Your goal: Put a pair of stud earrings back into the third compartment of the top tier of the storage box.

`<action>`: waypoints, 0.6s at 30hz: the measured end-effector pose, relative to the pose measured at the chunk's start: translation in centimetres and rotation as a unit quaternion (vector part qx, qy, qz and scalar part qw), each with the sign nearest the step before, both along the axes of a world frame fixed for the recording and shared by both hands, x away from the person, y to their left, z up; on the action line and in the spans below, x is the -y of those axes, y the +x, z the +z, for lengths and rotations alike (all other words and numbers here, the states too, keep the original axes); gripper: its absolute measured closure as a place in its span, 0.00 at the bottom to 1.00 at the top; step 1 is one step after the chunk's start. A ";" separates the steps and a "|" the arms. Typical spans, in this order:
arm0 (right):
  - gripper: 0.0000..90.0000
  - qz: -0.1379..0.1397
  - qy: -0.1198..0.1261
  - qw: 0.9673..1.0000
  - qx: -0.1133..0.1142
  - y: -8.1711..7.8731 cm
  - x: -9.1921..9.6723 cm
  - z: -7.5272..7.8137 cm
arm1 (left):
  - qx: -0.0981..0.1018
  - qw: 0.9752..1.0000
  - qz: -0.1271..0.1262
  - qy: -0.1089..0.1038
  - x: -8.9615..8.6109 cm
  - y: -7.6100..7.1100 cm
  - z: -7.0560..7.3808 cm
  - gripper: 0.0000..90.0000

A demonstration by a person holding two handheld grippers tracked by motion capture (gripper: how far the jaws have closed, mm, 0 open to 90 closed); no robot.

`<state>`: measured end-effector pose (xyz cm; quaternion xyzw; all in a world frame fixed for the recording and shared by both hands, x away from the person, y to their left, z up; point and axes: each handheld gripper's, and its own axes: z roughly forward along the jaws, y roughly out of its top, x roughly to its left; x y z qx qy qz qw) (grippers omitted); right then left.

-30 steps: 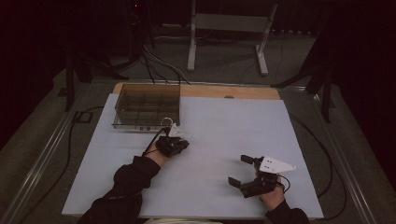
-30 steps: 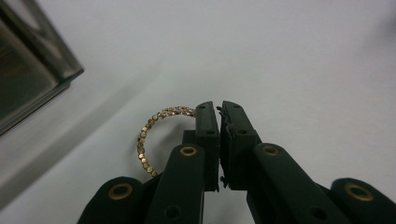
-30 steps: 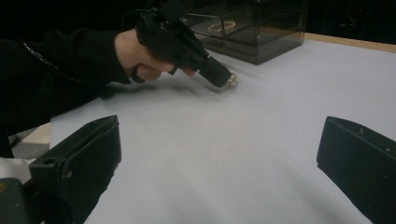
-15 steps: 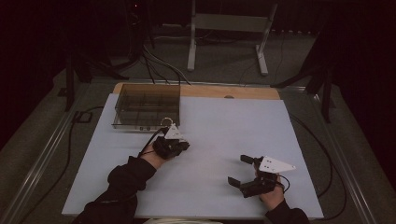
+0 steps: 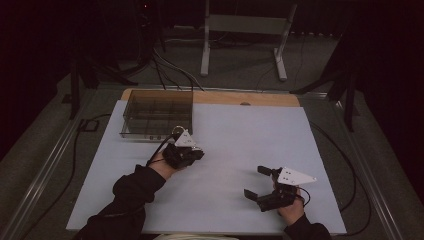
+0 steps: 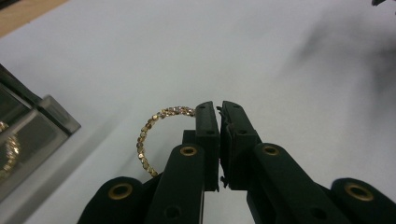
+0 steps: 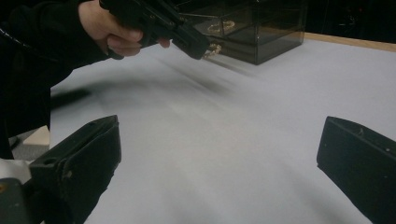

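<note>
A person sits at a table covered by a white mat [image 5: 240, 135]. Left of centre in the high view, the left gripper [image 5: 192, 152] hovers just in front of a smoky clear drawer box [image 5: 157, 114] at the mat's upper left. In the left gripper view its jaws are pinched together on a gold beaded bracelet [image 6: 149, 130], which loops out to the left of the jaws. At lower right, the right gripper [image 5: 257, 182] rests low over bare mat, jaws spread wide, gripping nothing.
</note>
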<state>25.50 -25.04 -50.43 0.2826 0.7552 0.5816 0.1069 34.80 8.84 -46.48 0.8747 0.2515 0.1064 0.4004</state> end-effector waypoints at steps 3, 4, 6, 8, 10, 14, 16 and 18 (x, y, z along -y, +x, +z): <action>0.00 0.000 0.000 1.000 0.001 0.0 0.0 0.0 | 0.002 1.000 -0.005 -0.004 0.0 0.0 0.4 0.98; 0.00 0.000 0.000 1.000 0.000 0.0 0.0 0.0 | 0.003 1.000 -0.005 -0.004 0.0 0.0 0.5 0.98; 0.00 0.000 0.000 1.000 0.001 0.0 0.0 0.0 | 0.005 1.000 -0.005 -0.004 0.0 0.1 0.8 0.98; 0.00 -0.001 0.000 1.000 0.001 0.0 0.0 0.0 | 0.007 1.000 -0.006 -0.004 -0.1 0.1 1.1 0.98; 0.00 0.000 0.000 1.000 0.001 0.0 0.0 0.0 | 0.008 1.000 -0.006 -0.008 -0.3 0.1 1.3 0.98; 0.00 0.000 0.000 1.000 0.001 0.0 0.0 0.0 | 0.013 1.000 -0.003 -0.015 -0.6 0.3 2.2 0.98; 0.00 0.000 0.000 1.000 0.001 0.0 0.0 0.0 | 0.015 1.000 -0.003 -0.017 -0.8 0.3 2.6 0.98; 0.00 0.000 -0.001 1.000 0.001 0.0 0.0 0.0 | 0.020 1.000 0.000 -0.018 -1.0 0.4 3.0 0.97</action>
